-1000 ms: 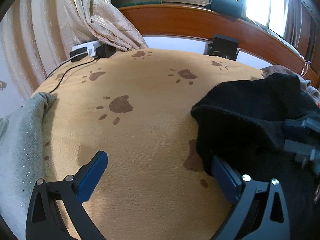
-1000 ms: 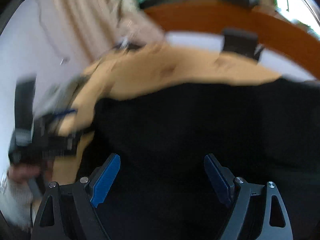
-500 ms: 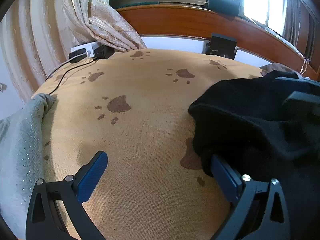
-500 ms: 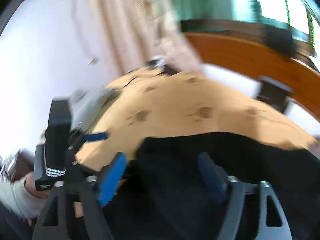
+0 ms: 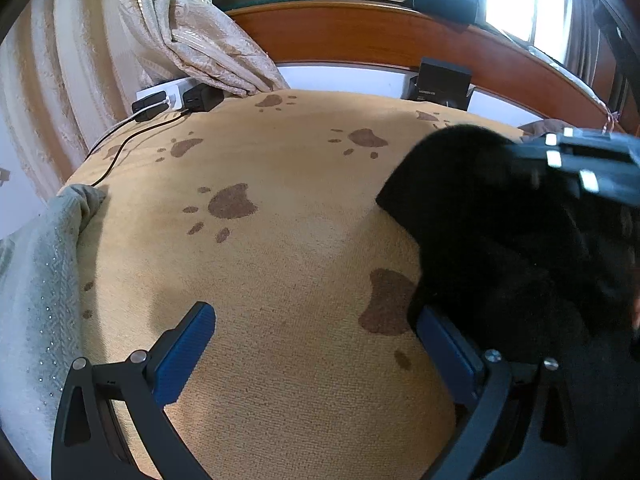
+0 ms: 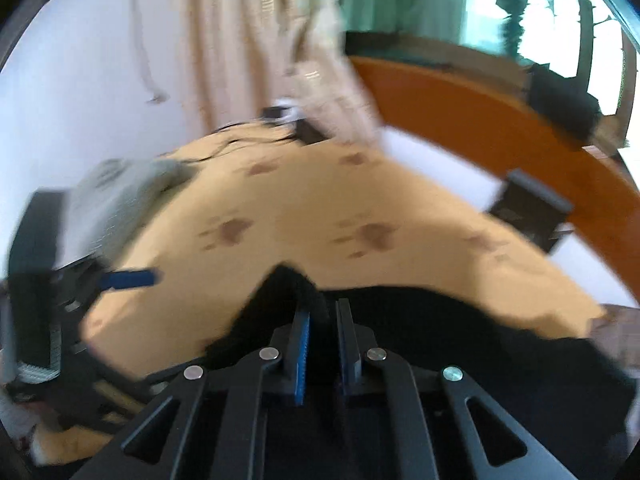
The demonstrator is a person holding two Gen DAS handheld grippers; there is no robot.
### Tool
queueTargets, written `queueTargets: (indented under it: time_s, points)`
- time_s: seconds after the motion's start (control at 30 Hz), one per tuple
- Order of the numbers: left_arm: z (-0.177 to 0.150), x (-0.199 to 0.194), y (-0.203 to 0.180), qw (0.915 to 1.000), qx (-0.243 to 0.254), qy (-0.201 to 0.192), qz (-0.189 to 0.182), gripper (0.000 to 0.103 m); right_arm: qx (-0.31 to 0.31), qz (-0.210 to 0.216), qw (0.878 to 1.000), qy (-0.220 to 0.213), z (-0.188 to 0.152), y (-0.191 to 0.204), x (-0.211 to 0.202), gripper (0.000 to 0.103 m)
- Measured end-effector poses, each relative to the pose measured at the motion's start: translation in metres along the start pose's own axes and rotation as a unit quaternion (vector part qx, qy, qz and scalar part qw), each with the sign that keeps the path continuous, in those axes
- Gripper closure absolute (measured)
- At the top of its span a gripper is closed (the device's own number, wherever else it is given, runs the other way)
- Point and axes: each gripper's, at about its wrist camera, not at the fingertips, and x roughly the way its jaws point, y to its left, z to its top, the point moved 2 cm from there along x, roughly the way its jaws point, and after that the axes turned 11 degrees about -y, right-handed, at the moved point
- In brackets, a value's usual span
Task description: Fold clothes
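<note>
Black garment sits on the right side of the paw-print blanket, 1 corner peaked up. My right gripper is closing on that corner; fabric is between the pads, gap nearly gone. Left gripper is wide open over bare blanket, holding nothing, its right finger against the garment's edge. Step, as I read it: grab phase of the 1st fold. Next I'd need left on a 2nd corner, then lift and spread. Grey cloth lies at far left.
</note>
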Motion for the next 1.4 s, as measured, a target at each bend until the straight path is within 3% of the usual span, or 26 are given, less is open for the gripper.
queueTargets:
  time_s: [0.13, 0.17, 0.33, 0.43, 0.57, 0.67, 0.8, 0.97, 1.07, 1.13, 1.3, 1.33, 1.37, 1.4]
  points:
    - [-0.001, 0.002, 0.002, 1.0, -0.005, 0.006, 0.005, 0.002, -0.062, -0.13, 0.989, 0.022, -0.008, -0.023, 0.025, 0.09]
    - [-0.001, 0.003, 0.004, 0.9999, -0.009, 0.008, 0.006, 0.002, -0.05, -0.135, 0.989, 0.029, -0.012, -0.032, 0.026, 0.09]
    - [-0.001, 0.003, 0.006, 0.9999, -0.013, 0.006, 0.008, 0.002, 0.035, -0.149, 0.988, 0.028, -0.026, -0.08, -0.003, 0.09]
    - [0.001, -0.002, 0.003, 0.9999, -0.006, -0.005, 0.009, 0.002, 0.089, -0.144, 0.986, -0.004, -0.03, -0.101, -0.047, 0.09]
    - [0.006, -0.008, 0.004, 0.9996, -0.014, -0.026, 0.004, 0.002, 0.105, -0.132, 0.984, -0.063, -0.041, -0.094, -0.113, 0.088]
    - [0.011, -0.014, 0.006, 0.9985, -0.026, -0.048, -0.004, 0.002, 0.09, -0.127, 0.984, -0.083, -0.063, -0.086, -0.158, 0.088]
    - [0.016, -0.019, 0.002, 0.9972, -0.021, -0.071, -0.008, 0.002, 0.054, -0.14, 0.988, -0.04, -0.104, -0.07, -0.179, 0.088]
    - [0.016, -0.014, -0.006, 0.9981, 0.001, -0.062, -0.007, 0.002, 0.02, -0.171, 0.985, -0.009, -0.137, -0.062, -0.199, 0.087]
    - [0.016, -0.013, -0.005, 0.9982, -0.002, -0.059, -0.005, 0.002, -0.018, -0.162, 0.986, 0.028, -0.151, -0.057, -0.191, 0.087]
    - [0.015, -0.012, -0.004, 0.9984, -0.006, -0.057, -0.005, 0.002, -0.06, -0.181, 0.98, 0.053, -0.16, -0.052, -0.181, 0.087]
    - [0.014, -0.008, 0.002, 0.9986, -0.022, -0.046, -0.009, 0.001, -0.059, -0.2, 0.977, 0.033, -0.161, -0.059, -0.182, 0.086]
    - [0.013, -0.007, 0.004, 0.9987, -0.026, -0.043, -0.01, 0.001, -0.059, -0.204, 0.977, 0.029, -0.161, -0.06, -0.184, 0.084]
    - [0.013, -0.006, 0.005, 0.9987, -0.03, -0.04, -0.01, 0.002, -0.057, -0.209, 0.976, 0.023, -0.161, -0.061, -0.188, 0.073]
    - [0.012, -0.004, 0.006, 0.9987, -0.034, -0.037, -0.01, 0.002, -0.056, -0.214, 0.975, 0.016, -0.162, -0.061, -0.192, 0.047]
